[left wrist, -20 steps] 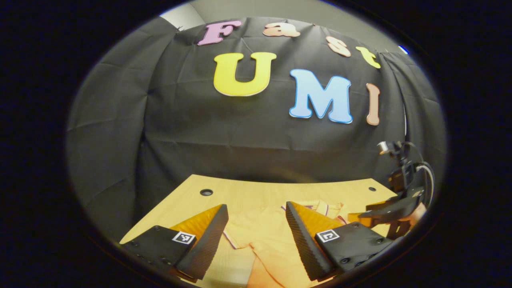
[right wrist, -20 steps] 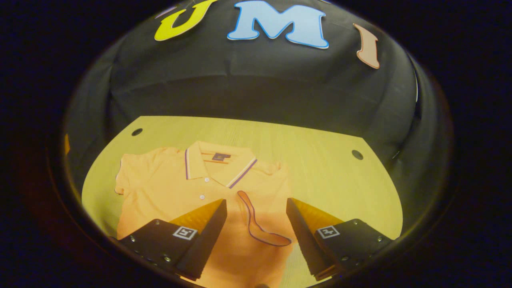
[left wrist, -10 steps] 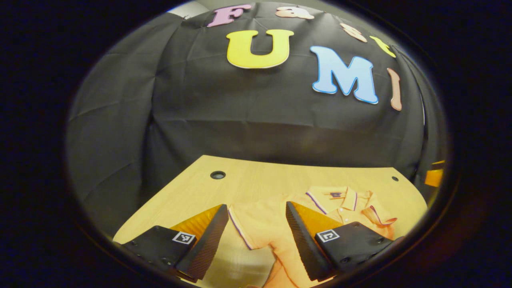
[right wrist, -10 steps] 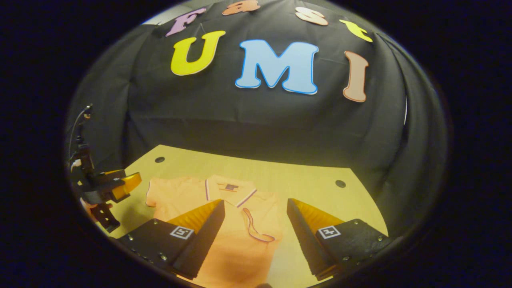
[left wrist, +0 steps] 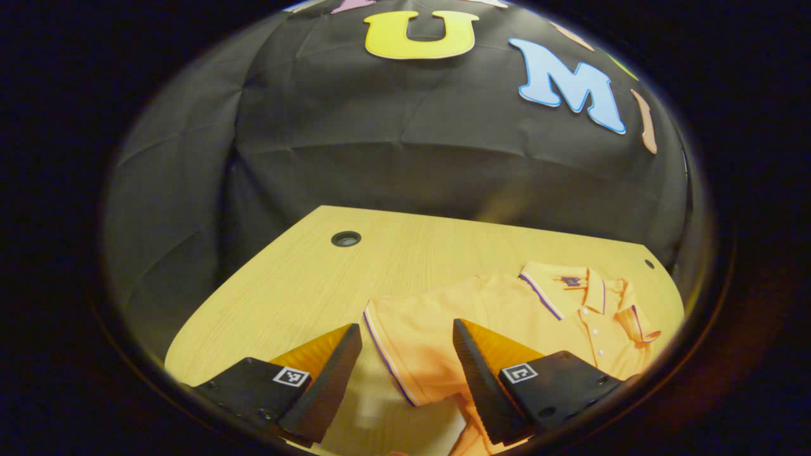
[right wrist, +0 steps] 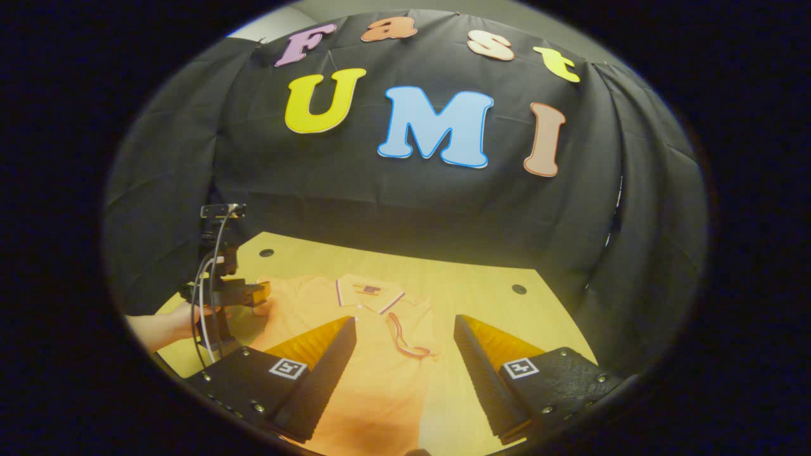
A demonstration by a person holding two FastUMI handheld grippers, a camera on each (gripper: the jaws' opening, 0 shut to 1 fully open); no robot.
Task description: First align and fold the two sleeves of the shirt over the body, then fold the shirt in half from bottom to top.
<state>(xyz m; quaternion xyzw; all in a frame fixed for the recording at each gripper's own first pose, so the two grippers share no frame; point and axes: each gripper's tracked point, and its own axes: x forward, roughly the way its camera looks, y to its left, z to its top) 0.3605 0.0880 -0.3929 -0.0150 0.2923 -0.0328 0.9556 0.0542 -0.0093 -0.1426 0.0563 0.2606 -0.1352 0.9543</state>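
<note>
Black cloth wall behind, pale wood table in front, with an orange polo shirt spread flat on it, collar toward the wall.

From the left gripper view: shirt seen from its side, collar far right, one short sleeve with a striped cuff lying flat and spread out on the wood. Left gripper low over that sleeve, fingers wide apart, cuff edge in the gap between them, neither finger touching cloth as far as can be told. Round cable hole in the table farther off, a second small hole near the far right corner.

From the right gripper view: shirt seen from its hem end, the other sleeve already folded over the body, its striped cuff curling across the chest. Right gripper raised above the lower part of the shirt, fingers spread wide, holding nothing. Left gripper also visible there, far left, tips at the shirt's spread sleeve, held by a hand reaching in from the left edge, cables looping up to a small camera above it. Two table holes near the wall side.
</note>
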